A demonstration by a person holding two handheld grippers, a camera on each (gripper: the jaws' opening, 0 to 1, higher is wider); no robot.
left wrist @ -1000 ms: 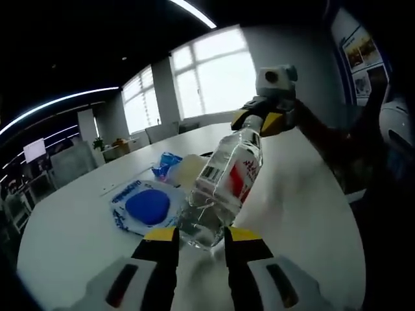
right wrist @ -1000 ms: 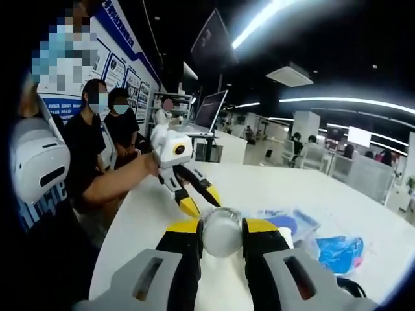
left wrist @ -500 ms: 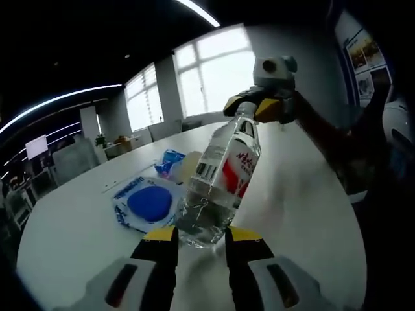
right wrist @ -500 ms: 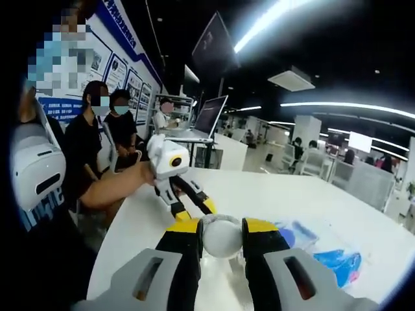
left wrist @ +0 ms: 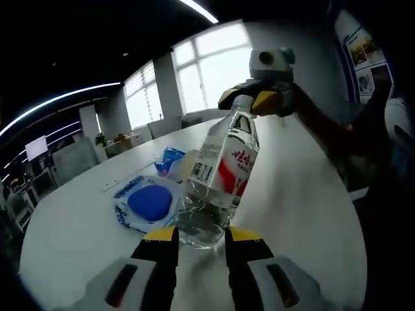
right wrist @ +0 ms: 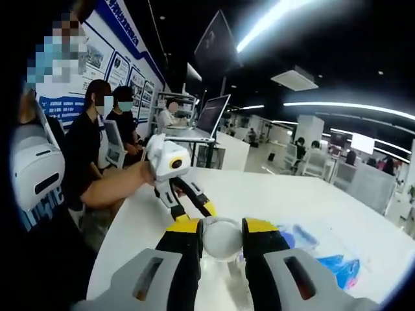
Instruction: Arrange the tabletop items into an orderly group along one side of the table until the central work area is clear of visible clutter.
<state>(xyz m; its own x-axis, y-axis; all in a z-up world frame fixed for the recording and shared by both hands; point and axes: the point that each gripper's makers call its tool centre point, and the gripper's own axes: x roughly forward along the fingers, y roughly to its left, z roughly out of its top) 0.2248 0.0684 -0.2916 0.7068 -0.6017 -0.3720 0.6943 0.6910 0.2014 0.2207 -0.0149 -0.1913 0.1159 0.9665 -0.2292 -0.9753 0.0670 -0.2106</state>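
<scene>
Bottle (left wrist: 219, 178) hangs tilted above the table (left wrist: 71, 227), my right tongs (left wrist: 254, 102) clamped on its cap and my left tongs (left wrist: 200, 238) closed around its base (two grips stop it swinging), while the blue pouch (left wrist: 148, 204) lies mid-table, unsorted.

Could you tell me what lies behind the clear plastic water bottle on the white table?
Behind the clear plastic water bottle lie a flat blue-and-white packet, a crumpled blue wrapper and a pale item. The bottle covers part of that item, so it cannot be identified.
</scene>
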